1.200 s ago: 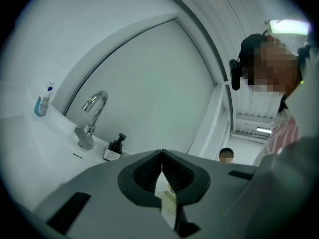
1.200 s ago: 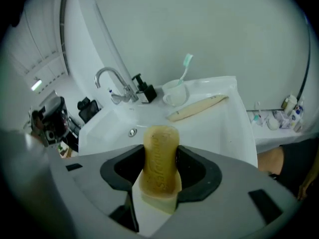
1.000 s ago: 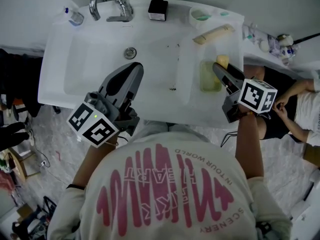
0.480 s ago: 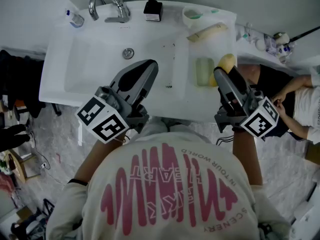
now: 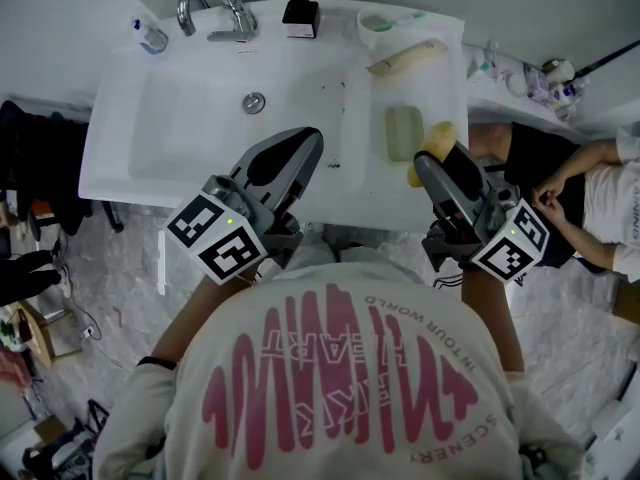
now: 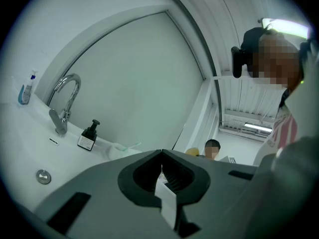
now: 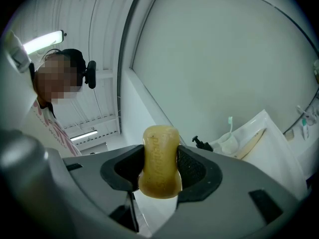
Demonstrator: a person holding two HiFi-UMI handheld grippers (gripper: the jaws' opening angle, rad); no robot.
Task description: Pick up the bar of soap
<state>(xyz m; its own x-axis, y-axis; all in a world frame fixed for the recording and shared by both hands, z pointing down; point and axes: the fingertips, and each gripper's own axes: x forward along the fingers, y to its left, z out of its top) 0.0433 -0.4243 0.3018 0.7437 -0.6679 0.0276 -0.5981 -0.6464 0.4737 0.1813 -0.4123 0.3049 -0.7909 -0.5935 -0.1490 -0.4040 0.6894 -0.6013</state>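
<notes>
Closed and empty, the left gripper hovers over the front rim of the white basin, its jaws meeting at their tips in the left gripper view with nothing between them. At the far left of the basin's back ledge stands a small clear bottle, and beside it the chrome faucet arches over the bowl, with the round drain lying below it. Further right on the ledge is a dark pump bottle, then a white cup holding a toothbrush. On the flat counter to the right of the bowl, a long beige object lies at a slant, and nearer the front sits a pale green soap dish with nothing in it. Just right of that dish, over the counter's right edge, the right gripper has its jaws clamped on the yellow bar of soap. The right gripper view shows the bar standing on end between the ribbed pads, pinched by its two broad faces, with its rounded top rising above the jaws. At the far right, beyond the counter, another person is sitting.
</notes>
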